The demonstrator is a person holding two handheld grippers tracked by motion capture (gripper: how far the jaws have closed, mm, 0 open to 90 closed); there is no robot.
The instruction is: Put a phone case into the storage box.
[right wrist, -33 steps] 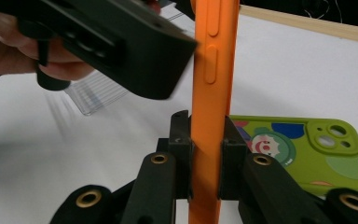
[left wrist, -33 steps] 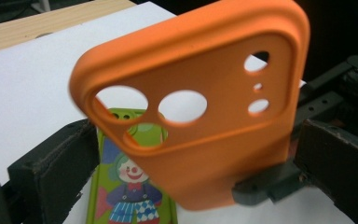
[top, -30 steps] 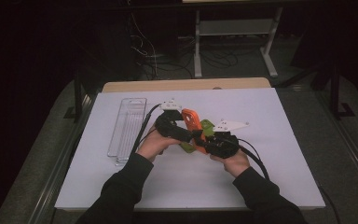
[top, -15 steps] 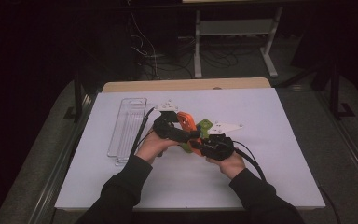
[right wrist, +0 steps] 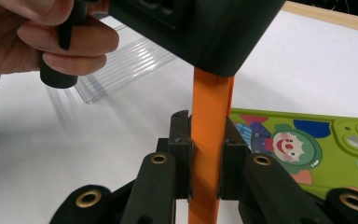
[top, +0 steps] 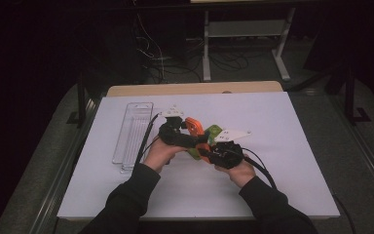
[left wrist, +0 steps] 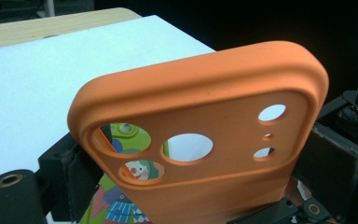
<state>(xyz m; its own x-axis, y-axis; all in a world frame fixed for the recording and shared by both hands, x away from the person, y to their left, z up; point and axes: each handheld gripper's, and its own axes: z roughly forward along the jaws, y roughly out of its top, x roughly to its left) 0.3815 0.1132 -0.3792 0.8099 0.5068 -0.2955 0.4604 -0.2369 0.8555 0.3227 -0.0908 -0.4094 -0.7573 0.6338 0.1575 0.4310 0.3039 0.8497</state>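
An orange phone case point(top: 194, 127) stands on edge above the table's middle, held between both grippers. My left gripper point(top: 175, 134) grips it across its width; its black pads point(left wrist: 70, 172) sit at each side of the case point(left wrist: 205, 112), whose camera holes face me. My right gripper point(right wrist: 206, 158) is shut on the case's thin edge point(right wrist: 209, 112) from below. The right gripper point(top: 209, 151) sits just right of the left one. A green cartoon phone case point(right wrist: 307, 140) lies flat on the table behind them point(top: 214, 131).
A clear ribbed plastic tray point(top: 132, 136) lies to the left on the white table top point(top: 282, 122), and appears again behind the hand point(right wrist: 121, 70). A wooden strip point(top: 195, 88) runs along the far edge. Black cables trail from both grippers.
Both hands have shifted slightly, the right gripper drawing a little to the left. The orange case stays held by both grippers.
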